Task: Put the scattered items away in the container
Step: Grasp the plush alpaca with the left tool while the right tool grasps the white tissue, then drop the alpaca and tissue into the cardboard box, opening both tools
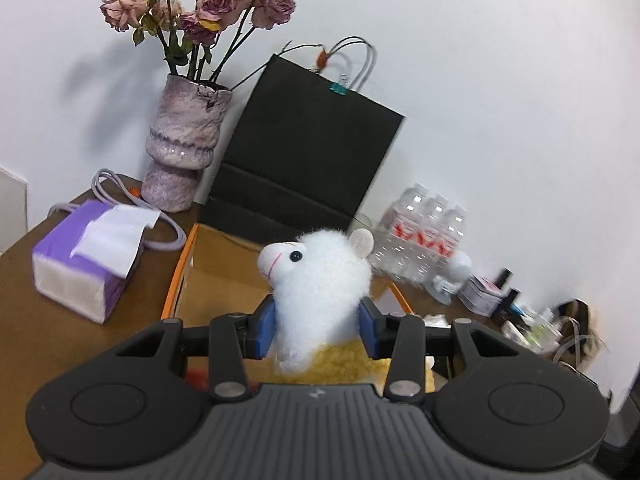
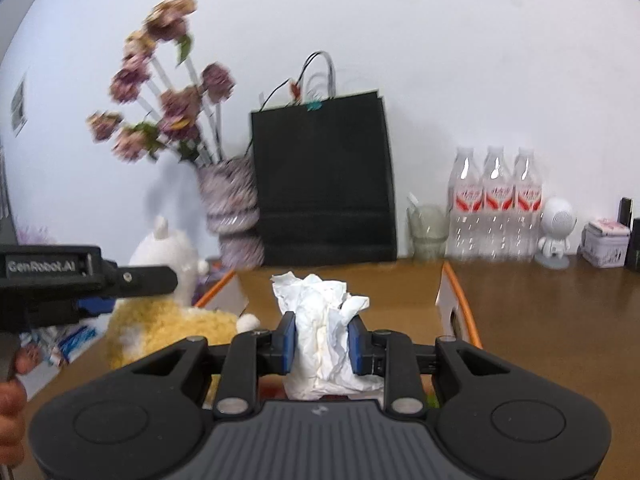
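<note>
The left gripper (image 1: 318,330) was clenched on a plush alpaca toy (image 1: 320,280), its blue pads (image 1: 267,330) pressed into the white neck from both sides while the head rose above the fingers and the yellow fleece body hung below them. The toy was held just over the near edge of an open cardboard box (image 1: 224,264) with orange rims, which sat on a brown table (image 1: 60,328). The right gripper (image 2: 322,344) was grasping a crumpled white tissue (image 2: 324,320), squeezed between its blue pads (image 2: 289,342), with the wad sticking up above the fingers and bulging below; it too was held above the near part of the same box (image 2: 452,300), right of the toy (image 2: 168,280). In the right wrist view the left gripper's black body (image 2: 80,276) reached in from the left edge, beside the toy. On the table to the left of the box lay a purple tissue pack (image 1: 88,256) with a sheet sticking out. Beyond the box, against the white wall, stood a mottled vase (image 1: 182,148) of dried roses (image 1: 212,4) and a black paper bag (image 1: 308,152). To the far right were three water bottles (image 2: 496,204), a small white figurine (image 2: 556,228), a glass cup (image 2: 426,228) and a small tin (image 2: 604,240)
</note>
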{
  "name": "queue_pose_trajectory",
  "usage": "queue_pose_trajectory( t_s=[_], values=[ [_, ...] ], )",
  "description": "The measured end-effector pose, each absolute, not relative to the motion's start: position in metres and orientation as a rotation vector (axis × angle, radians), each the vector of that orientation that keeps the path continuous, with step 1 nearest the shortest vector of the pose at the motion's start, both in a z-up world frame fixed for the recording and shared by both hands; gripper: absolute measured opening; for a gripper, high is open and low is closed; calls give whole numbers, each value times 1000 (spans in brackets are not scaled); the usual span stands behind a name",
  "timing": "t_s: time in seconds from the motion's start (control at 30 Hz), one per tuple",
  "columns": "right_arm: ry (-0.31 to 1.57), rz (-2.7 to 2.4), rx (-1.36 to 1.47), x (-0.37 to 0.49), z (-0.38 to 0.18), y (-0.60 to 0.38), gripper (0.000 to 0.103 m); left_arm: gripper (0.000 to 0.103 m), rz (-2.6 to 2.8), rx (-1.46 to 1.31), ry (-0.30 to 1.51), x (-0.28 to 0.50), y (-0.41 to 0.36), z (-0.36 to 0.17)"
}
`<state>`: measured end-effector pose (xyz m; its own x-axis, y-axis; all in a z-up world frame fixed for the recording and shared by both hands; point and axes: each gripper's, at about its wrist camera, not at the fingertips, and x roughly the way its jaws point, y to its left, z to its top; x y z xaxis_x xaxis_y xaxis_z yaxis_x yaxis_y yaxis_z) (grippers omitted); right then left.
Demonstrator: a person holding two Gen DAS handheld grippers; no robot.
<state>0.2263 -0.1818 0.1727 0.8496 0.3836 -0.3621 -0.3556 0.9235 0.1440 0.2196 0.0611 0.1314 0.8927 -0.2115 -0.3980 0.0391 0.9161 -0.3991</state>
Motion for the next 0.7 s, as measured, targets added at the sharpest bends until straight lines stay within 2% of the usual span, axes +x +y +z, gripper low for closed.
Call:
queue_pose_trajectory(
  t_s=[0.33,0.7],
  values=[
    [482,335,59,312,147,-177,25,42,-35,-352,503,300,50,122],
    [582,337,13,339,118,-169,26,43,16,-367,622,345,48,75]
  ],
)
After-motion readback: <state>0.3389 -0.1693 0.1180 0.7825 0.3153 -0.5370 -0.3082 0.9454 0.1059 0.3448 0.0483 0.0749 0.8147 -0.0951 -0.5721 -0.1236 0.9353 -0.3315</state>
